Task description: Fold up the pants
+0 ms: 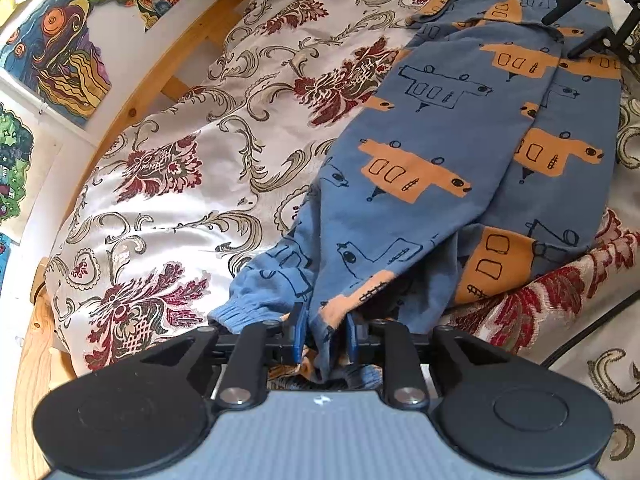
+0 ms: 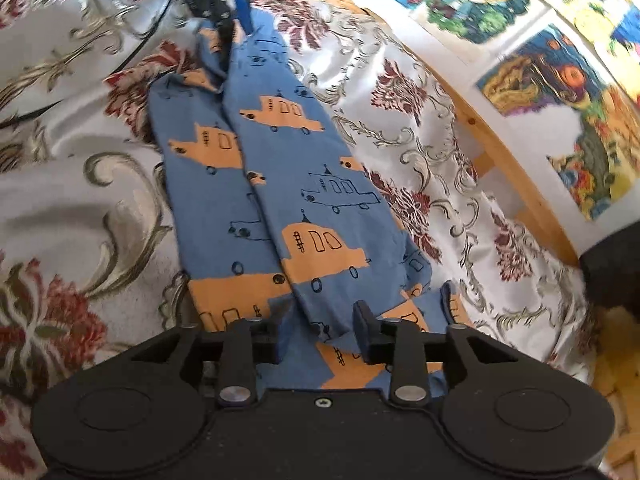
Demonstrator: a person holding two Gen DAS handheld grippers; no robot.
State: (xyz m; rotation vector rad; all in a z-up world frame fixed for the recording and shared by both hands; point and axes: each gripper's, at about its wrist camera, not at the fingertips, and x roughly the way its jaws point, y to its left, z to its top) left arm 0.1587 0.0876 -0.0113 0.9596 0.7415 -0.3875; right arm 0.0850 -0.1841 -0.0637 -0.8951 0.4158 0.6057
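Floral satin bedspread [image 1: 168, 184] carries the blue car-print cotton pants [image 1: 440, 152]; your left claw [image 1: 323, 338] pinches their cuffs, right claw [image 2: 320, 336] gapes over the waistband; lift evenly.

I see a floral bedspread [image 1: 224, 92] over a wooden bed frame [image 1: 132, 108]. Colourful drawings [image 2: 560, 92] hang on the white wall.

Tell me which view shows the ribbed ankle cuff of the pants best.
The left wrist view: the ribbed cuff lies plainly on the bedspread beside the left gripper, which pinches the pants. In the right wrist view the leg ends are far off, bunched under the left gripper, and no cuff ribbing can be made out.
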